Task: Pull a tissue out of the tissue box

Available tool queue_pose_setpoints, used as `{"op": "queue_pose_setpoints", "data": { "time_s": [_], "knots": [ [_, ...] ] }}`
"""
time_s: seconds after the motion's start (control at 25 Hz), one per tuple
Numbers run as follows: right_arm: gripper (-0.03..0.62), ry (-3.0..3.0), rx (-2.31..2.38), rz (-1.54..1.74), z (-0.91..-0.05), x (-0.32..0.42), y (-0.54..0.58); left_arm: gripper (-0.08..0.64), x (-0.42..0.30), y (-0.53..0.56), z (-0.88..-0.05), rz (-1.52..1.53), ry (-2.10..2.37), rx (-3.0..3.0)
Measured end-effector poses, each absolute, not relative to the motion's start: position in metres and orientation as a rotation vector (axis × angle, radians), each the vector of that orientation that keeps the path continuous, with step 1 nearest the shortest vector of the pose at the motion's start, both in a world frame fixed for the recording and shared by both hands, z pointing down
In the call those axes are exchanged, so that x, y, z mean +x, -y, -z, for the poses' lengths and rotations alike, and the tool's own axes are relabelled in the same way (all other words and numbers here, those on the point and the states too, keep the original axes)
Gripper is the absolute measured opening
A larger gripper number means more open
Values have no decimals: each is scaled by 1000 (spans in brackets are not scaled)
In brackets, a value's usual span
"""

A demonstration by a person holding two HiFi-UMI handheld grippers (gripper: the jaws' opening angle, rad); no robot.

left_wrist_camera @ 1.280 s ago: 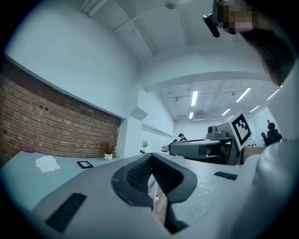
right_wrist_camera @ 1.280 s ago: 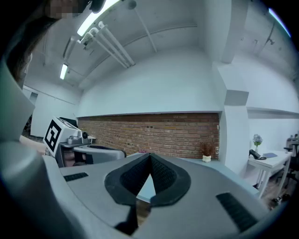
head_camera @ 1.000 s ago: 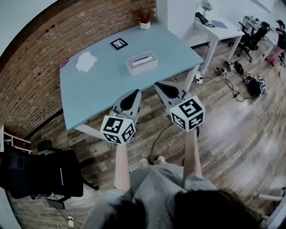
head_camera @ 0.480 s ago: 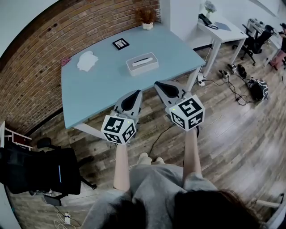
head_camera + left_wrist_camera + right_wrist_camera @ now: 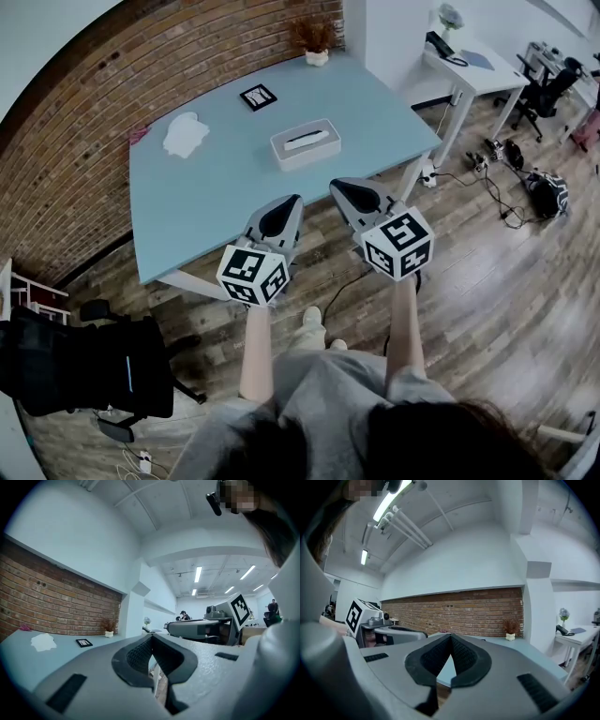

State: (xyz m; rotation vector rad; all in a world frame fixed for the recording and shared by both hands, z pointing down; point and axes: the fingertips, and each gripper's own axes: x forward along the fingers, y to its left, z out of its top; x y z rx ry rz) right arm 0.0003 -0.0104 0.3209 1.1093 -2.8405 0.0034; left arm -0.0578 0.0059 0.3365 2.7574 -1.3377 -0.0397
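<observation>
The white tissue box [image 5: 305, 144] stands on the light blue table [image 5: 206, 202], a tissue showing in its top slot. In the head view my left gripper [image 5: 288, 201] and right gripper [image 5: 338, 185] are side by side over the table's near edge, short of the box, both pointing at it. Both are shut with nothing between their jaws. In the left gripper view the left gripper [image 5: 151, 637] has its tips closed, and the right gripper [image 5: 201, 626] shows beside it. The right gripper [image 5: 451, 636] is closed the same way in its own view.
A crumpled white tissue [image 5: 185, 134] lies at the table's far left, a black marker card [image 5: 258, 97] behind the box, a small potted plant [image 5: 317, 52] at the far corner. A brick wall runs along the left. A black office chair [image 5: 84, 361] stands on the wooden floor.
Both grippers have moved a little together toward the table while the person stepped forward. Their jaws have stayed shut.
</observation>
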Motion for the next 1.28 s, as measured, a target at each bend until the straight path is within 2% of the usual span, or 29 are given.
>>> {"op": "queue_pose_setpoints", "data": {
  "time_s": [0.56, 1.28],
  "knots": [
    [-2, 2776, 1211, -17, -330, -7, 103, 3, -64, 94, -340, 36, 1207, 2816],
    [-2, 2732, 1271, -72, -355, -21, 174, 3, -92, 160, -367, -20, 1194, 2787]
  ]
}}
